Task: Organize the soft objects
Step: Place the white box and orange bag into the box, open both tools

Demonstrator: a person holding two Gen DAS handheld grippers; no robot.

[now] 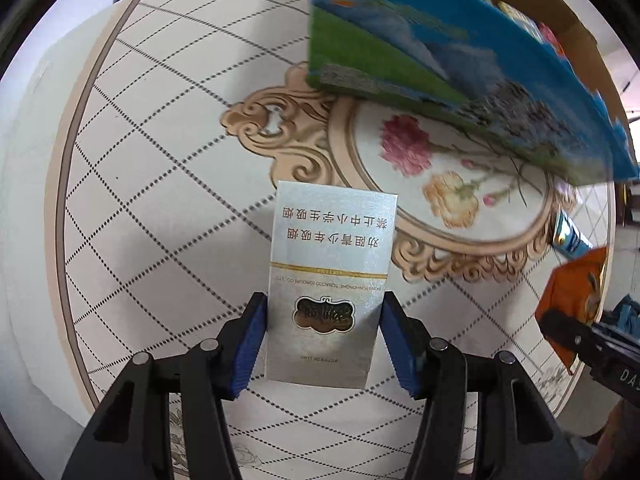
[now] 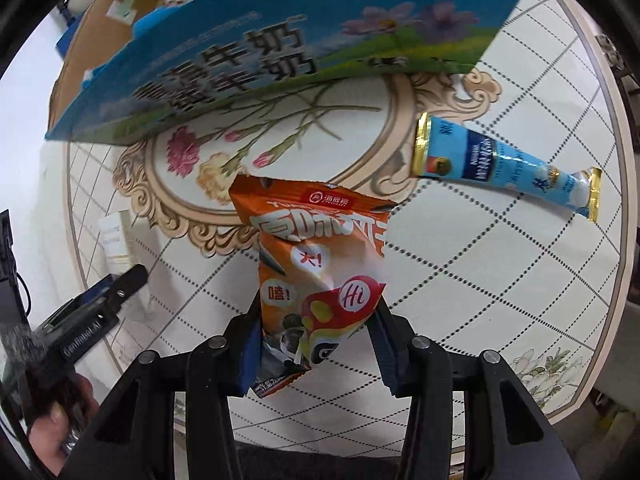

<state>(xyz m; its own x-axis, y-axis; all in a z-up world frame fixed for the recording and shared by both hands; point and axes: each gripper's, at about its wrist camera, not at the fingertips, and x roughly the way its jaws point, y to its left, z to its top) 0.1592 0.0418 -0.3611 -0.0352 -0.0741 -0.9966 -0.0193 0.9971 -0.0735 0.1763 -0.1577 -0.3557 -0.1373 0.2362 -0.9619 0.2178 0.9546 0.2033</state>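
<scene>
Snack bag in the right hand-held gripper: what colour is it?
Mostly orange, with a red and yellow patch; right wrist view shows the snack bag best.

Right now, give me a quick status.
Left gripper shut on silver pack. Right gripper shut on orange snack bag. Blue tube on table. Blue carton ahead.

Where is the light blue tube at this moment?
In the right wrist view, the light blue tube lies on the table, right of the orange snack bag and below the blue carton.
</scene>
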